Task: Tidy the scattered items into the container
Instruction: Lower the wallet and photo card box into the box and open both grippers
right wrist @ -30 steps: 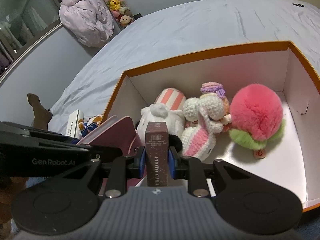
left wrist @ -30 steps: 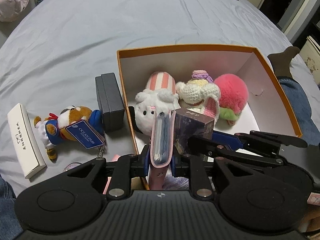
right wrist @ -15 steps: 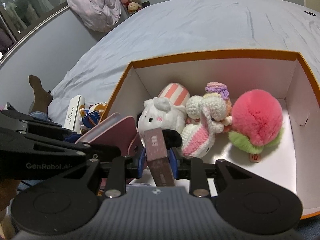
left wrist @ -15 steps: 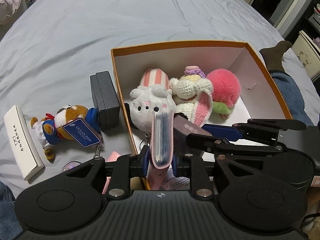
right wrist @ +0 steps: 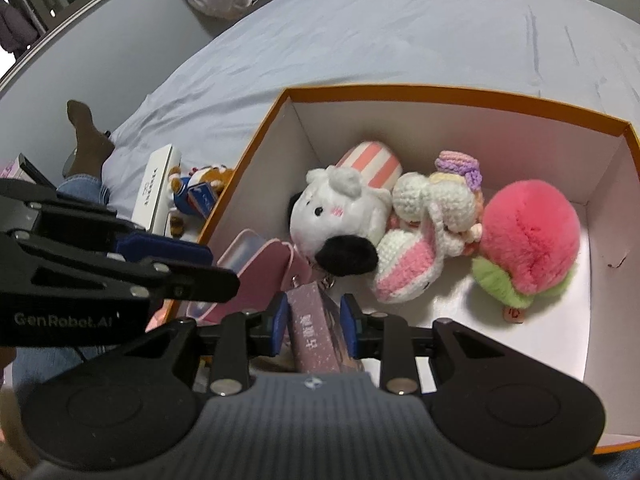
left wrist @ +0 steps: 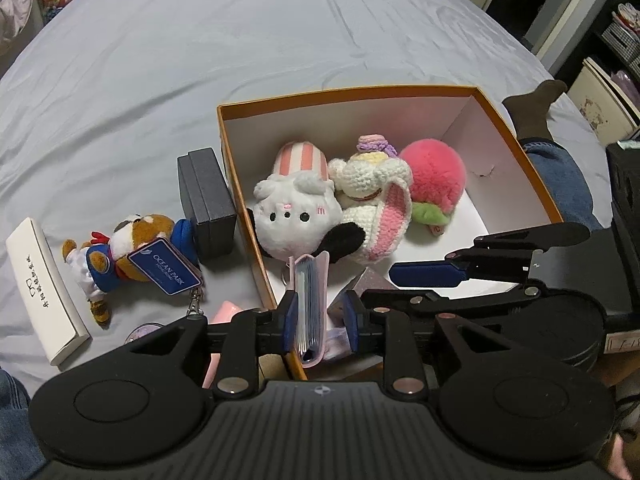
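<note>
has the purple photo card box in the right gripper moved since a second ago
Yes. The purple photo card box has tipped from upright to slanting and sits loose between the right gripper's opening jaws, lower against the orange box.

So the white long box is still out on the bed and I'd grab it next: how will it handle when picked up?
The white long box looks like stiff card with crisp edges, so it probably keeps its shape in a grip. It is long and narrow, so a hold near one end would likely let it tilt. Lying flat on the bed sheet, it shouldn't roll.

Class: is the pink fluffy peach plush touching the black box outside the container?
Apart. The left wrist view shows the peach plush inside the orange container and the black box outside, the container's wall between them.
</note>
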Motion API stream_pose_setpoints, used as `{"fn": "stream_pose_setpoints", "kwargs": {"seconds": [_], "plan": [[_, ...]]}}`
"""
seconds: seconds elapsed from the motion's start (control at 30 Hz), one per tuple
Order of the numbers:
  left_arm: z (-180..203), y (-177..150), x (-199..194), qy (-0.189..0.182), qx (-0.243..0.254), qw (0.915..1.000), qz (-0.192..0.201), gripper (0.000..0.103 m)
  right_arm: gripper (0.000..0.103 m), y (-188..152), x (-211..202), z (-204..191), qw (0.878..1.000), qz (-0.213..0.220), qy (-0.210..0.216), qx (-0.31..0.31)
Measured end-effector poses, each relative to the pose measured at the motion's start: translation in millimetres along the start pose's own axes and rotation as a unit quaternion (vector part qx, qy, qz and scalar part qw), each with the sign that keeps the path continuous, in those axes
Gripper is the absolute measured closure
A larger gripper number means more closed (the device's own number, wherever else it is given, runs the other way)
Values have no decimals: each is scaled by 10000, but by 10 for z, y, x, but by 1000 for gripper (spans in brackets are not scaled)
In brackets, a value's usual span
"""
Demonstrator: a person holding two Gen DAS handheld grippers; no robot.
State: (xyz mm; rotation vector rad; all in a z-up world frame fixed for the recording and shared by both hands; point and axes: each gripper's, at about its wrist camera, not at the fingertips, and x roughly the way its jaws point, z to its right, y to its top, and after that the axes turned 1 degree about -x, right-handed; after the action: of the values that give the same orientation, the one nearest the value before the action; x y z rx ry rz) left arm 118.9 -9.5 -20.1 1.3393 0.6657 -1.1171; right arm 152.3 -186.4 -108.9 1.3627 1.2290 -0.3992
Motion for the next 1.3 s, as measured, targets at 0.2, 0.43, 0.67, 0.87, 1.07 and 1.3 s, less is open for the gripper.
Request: {"fn": "stream_pose_setpoints", "kwargs": {"seconds": [0.2, 0.43, 0.67, 0.87, 1.07, 1.3], "plan": [[-81, -50, -70, -126, -97, 9997, 168, 81, 72, 57, 77, 18, 9993, -356, 91, -71], [-236, -112, -270, -231, -346, 9973, 603, 81, 72, 146, 145, 133, 9965, -657, 320, 402], [-408, -156, -330, -204, -739, 9939, 798, 81, 75, 208, 126, 269, 9904, -372, 212, 1314], [-474, -202, -301, -223, -825, 9935, 752, 81, 75, 190, 164, 290, 9785, -238, 399, 2008], [-504, -237, -242, -299, -889, 9932, 688, 81, 73, 203, 217, 316, 9716, -339, 699, 2233], [-541, -243, -224, -364, -937, 9924, 711, 85, 73, 226, 182, 356, 9773, -395, 769, 1935]]}}
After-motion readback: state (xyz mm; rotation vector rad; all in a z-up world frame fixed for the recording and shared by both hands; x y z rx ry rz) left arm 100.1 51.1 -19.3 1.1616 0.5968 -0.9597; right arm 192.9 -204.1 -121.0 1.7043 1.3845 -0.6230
